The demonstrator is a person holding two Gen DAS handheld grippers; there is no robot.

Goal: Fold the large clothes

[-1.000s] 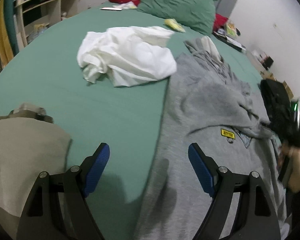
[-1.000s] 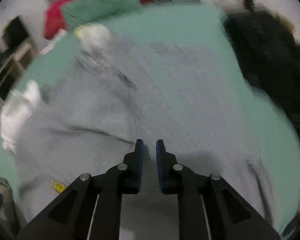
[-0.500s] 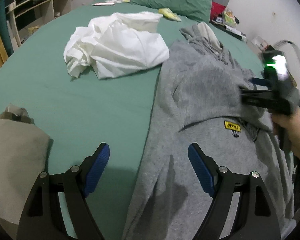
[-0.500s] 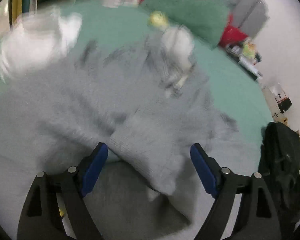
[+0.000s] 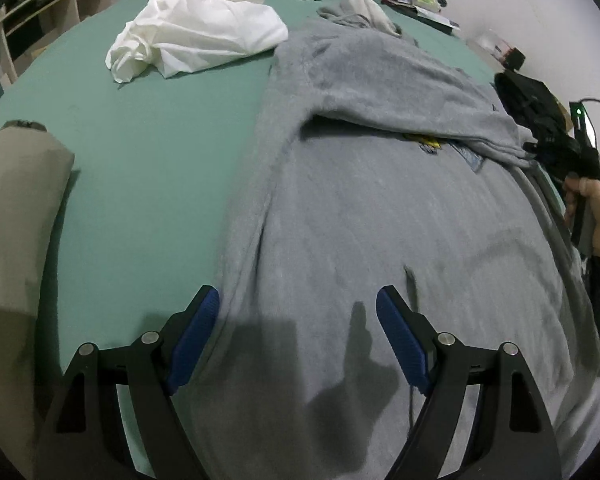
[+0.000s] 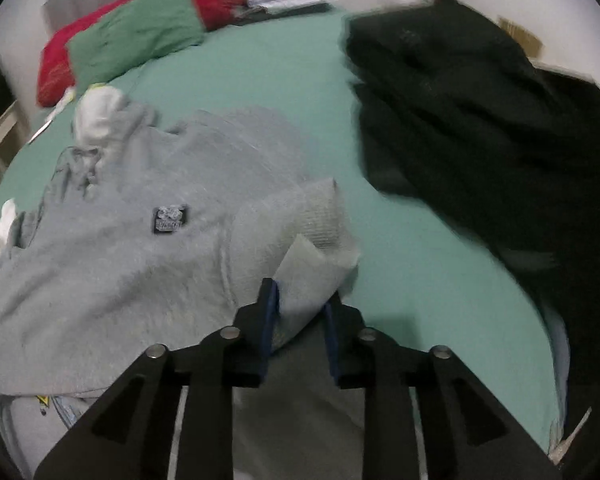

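Note:
A large grey hoodie (image 5: 380,208) lies spread on the green bed sheet (image 5: 148,168). One sleeve (image 5: 400,96) is drawn across its chest toward the right, half covering the yellow chest label (image 5: 428,142). My left gripper (image 5: 298,340) hangs open over the hoodie's near left edge, with one pad over the sheet and the other over the cloth. The jaws of my right gripper (image 6: 300,312) are closing, with the ribbed sleeve cuff (image 6: 320,248) between the pads and lifted off the bed. From the left wrist view a hand (image 5: 596,216) holds that gripper at the far right.
A crumpled white garment (image 5: 196,28) lies at the far left of the bed. A beige folded piece (image 5: 12,208) sits near my left side. A black garment (image 6: 480,128) covers the bed's right side. Green (image 6: 136,40) and red pillows lie at the head, and shelves stand left.
My right gripper opened, closed on the sleeve cuff and carried the sleeve across the chest to the right. My left gripper moved lower and closer over the hoodie's edge, still open.

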